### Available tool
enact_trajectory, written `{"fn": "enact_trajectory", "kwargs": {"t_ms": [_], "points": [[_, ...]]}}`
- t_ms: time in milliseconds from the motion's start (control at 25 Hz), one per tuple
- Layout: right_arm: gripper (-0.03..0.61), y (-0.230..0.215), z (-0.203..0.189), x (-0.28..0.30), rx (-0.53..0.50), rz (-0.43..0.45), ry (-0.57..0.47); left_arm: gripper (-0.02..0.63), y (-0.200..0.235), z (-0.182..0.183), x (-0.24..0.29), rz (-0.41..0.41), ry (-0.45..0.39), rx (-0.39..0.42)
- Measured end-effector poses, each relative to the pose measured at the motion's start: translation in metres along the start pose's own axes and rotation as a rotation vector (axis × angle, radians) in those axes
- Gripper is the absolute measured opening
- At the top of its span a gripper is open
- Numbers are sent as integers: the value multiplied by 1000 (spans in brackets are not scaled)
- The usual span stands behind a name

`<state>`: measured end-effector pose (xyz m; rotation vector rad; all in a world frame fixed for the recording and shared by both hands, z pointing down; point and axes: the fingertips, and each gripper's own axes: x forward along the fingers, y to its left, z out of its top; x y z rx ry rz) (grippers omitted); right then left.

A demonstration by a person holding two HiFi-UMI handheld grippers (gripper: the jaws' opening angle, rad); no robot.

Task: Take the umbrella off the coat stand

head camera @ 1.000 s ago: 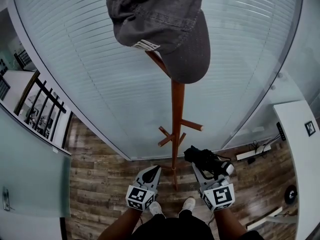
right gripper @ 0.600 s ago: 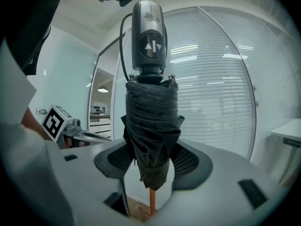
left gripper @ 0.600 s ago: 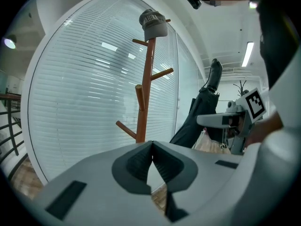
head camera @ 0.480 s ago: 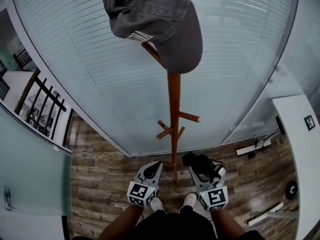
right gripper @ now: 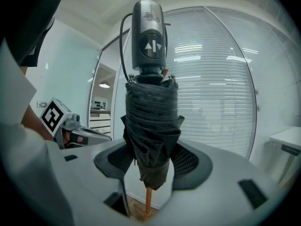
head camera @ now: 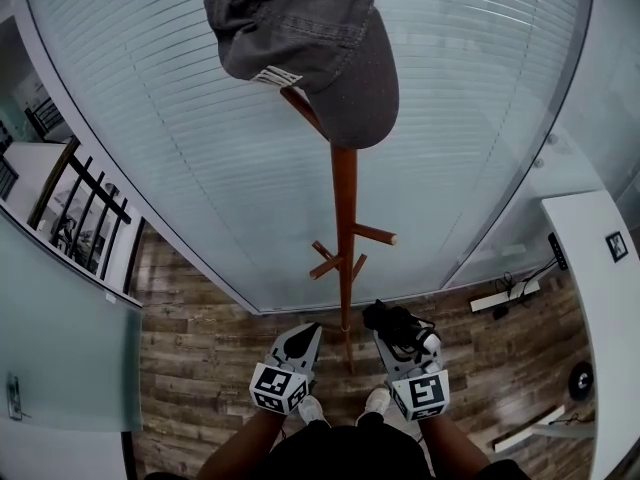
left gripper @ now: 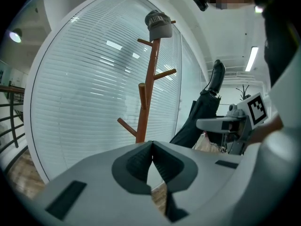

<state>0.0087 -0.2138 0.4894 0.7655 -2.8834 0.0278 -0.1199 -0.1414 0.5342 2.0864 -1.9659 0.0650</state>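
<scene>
A wooden coat stand (head camera: 344, 238) rises in front of me with a grey cap (head camera: 300, 38) on its top peg. My right gripper (head camera: 395, 340) is shut on a folded black umbrella (head camera: 398, 326), held clear of the stand to the right of its pole. In the right gripper view the umbrella (right gripper: 150, 126) stands upright between the pads, its grey push-button handle (right gripper: 148, 36) on top. My left gripper (head camera: 303, 334) hangs left of the pole, shut and empty, its pads (left gripper: 141, 161) meeting at the tips. The left gripper view shows the stand (left gripper: 149, 79) ahead and the umbrella (left gripper: 202, 117) at right.
A curved glass wall with white blinds (head camera: 200, 148) stands right behind the stand. The floor is wood planks (head camera: 200, 368). A white desk (head camera: 600, 268) sits at the right, with a power strip and cables (head camera: 505, 296) below it. A dark railing (head camera: 80, 198) shows at left.
My right gripper has sunk a little with the umbrella and drifted slightly left in the head view, then stopped. The left gripper has stayed in place.
</scene>
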Motion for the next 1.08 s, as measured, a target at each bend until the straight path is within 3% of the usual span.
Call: {"fn": "enact_trajectory", "kwargs": {"t_ms": [440, 880, 1080], "points": [[242, -1, 7, 6, -6, -4, -44, 14, 0, 8, -2, 5, -15, 37], [242, -2, 11, 8, -18, -7, 6, 14, -2, 15, 3, -11, -26, 48], [242, 2, 12, 12, -23, 13, -33, 14, -1, 10, 3, -18, -11, 52]]}}
